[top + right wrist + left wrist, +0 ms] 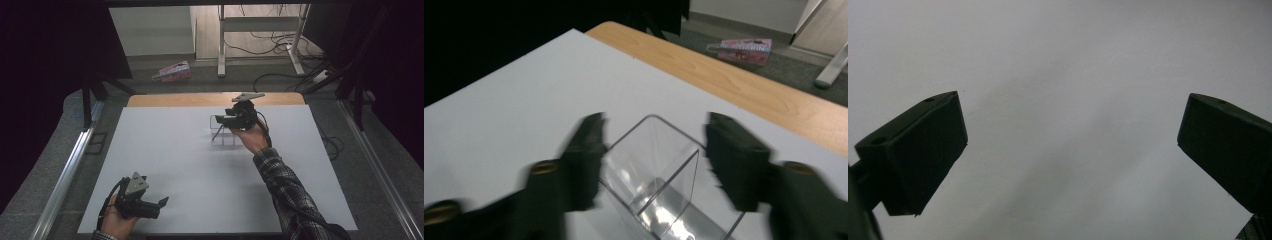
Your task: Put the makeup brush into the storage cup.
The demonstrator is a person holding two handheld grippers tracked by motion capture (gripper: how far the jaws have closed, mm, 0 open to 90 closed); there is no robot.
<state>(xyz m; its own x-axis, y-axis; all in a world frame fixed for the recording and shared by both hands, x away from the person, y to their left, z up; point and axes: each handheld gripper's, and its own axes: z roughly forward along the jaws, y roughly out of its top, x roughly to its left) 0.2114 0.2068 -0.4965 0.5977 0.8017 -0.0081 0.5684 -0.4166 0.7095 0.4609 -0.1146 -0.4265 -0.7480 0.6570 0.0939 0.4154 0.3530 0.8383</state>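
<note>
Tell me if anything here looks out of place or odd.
One thing: a pink printed box lies on the floor beyond the table's far edge, away from the work. On the table, the clear plastic container sits upright between the right gripper's open jaws, looking undamaged.

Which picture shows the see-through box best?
The right gripper view: the clear box sits close up between the fingers, divider visible. The high view shows it small and far, partly behind the right gripper.
</note>
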